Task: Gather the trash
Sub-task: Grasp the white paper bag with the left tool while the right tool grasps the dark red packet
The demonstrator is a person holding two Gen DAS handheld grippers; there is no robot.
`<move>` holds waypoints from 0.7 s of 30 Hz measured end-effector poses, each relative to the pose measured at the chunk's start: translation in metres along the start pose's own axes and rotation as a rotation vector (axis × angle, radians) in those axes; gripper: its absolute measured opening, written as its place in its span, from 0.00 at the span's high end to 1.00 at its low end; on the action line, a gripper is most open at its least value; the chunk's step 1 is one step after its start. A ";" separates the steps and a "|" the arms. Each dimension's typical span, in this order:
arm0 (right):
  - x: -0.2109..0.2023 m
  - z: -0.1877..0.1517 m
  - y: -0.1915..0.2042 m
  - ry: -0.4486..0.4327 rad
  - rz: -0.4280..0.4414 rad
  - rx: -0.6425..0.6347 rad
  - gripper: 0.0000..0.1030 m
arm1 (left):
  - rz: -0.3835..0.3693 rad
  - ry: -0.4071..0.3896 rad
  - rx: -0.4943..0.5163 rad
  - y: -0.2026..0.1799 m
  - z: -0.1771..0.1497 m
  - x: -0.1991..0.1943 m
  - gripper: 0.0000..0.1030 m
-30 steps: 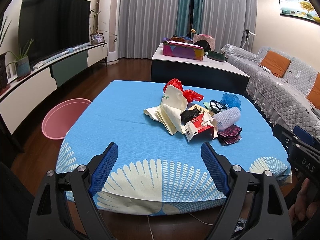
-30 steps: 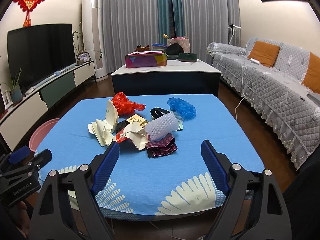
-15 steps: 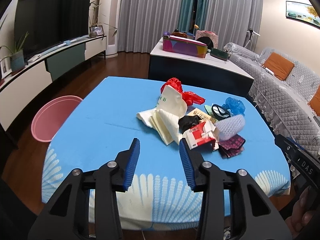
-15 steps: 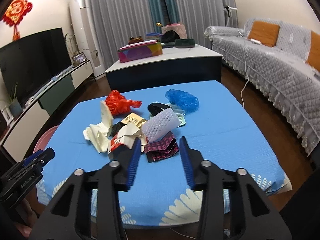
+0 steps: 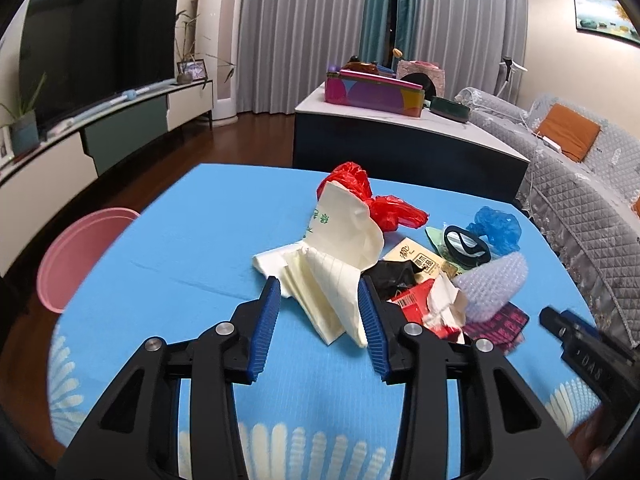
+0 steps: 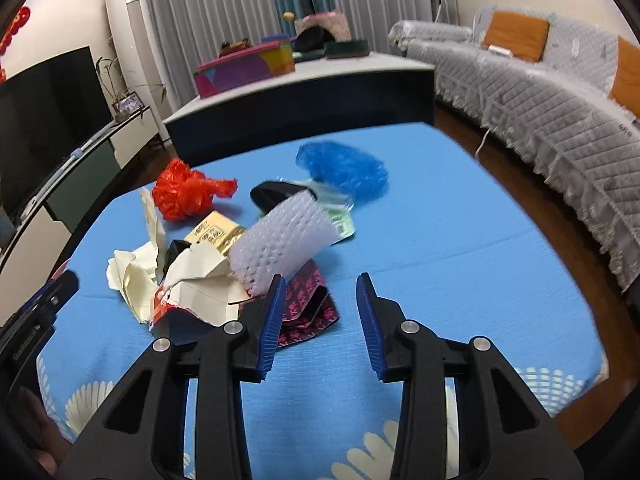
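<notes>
A heap of trash lies on the blue tablecloth [image 5: 180, 248]: cream folded paper [image 5: 336, 264], a red plastic bag [image 5: 372, 200], a torn red-and-white carton [image 5: 428, 308], white foam netting [image 5: 492, 284], a blue bag [image 5: 498, 228] and a dark maroon wrapper [image 6: 308, 304]. My left gripper [image 5: 318, 324] is open and empty, its jaws either side of the near end of the cream paper. My right gripper [image 6: 318, 320] is open and empty, just in front of the foam netting [image 6: 284, 248] and maroon wrapper.
A pink bin [image 5: 76, 252] stands on the floor left of the table. A dark coffee table [image 5: 400, 140] with boxes is behind. A TV stand [image 5: 80, 140] runs along the left, a covered sofa [image 6: 540, 92] along the right.
Both grippers narrowed from wide open to half open a second ago, then both moved forward and down toward the trash heap. Nothing has been picked up.
</notes>
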State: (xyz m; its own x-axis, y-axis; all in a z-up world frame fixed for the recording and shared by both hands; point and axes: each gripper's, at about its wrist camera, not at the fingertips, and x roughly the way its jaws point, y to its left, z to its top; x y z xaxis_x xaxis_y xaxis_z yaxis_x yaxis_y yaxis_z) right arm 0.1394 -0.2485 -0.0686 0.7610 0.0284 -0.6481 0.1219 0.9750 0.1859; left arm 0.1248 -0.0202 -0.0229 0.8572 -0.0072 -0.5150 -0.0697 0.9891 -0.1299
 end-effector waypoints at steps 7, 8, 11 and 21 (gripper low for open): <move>0.026 -0.004 0.004 0.038 -0.008 -0.012 0.63 | -0.008 0.102 0.034 -0.010 -0.015 0.028 0.61; 0.029 -0.004 0.003 0.046 -0.009 -0.002 0.63 | -0.007 0.107 0.037 -0.009 -0.016 0.030 0.61; 0.036 -0.004 0.004 0.065 -0.010 0.003 0.65 | -0.018 0.127 0.026 -0.007 -0.017 0.036 0.61; 0.036 -0.003 0.005 0.078 0.030 0.016 0.87 | -0.023 0.177 0.059 -0.010 -0.024 0.047 0.92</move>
State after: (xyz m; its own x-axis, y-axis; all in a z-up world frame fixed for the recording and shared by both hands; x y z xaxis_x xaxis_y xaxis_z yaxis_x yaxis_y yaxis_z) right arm 0.1650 -0.2417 -0.0933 0.7126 0.0755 -0.6975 0.1102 0.9698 0.2176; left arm 0.1534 -0.0335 -0.0661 0.7548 -0.0504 -0.6540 -0.0170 0.9952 -0.0964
